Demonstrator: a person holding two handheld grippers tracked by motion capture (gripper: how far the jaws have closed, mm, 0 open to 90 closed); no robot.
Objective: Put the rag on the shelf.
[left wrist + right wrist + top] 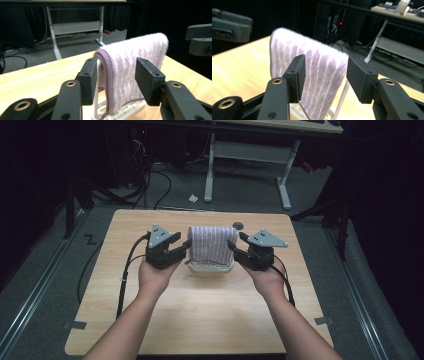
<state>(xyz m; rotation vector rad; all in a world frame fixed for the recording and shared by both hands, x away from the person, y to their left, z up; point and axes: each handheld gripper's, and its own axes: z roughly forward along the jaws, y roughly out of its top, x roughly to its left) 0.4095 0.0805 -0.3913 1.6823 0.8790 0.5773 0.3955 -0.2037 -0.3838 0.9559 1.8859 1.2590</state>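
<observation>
Two grippers flank the purple striped towel (pixel 212 243), draped over a white rack (pixel 210 266) mid-table (pixel 200 320), with bare wood all around. Left gripper (pixel 181 245) and right gripper (pixel 236 244) both stand apart, straddling the towel's side edges without pressing.

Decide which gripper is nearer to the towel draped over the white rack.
Neither clearly: the left gripper sits at the left edge of the towel, the right gripper at its right edge, both open, about equally close.
</observation>
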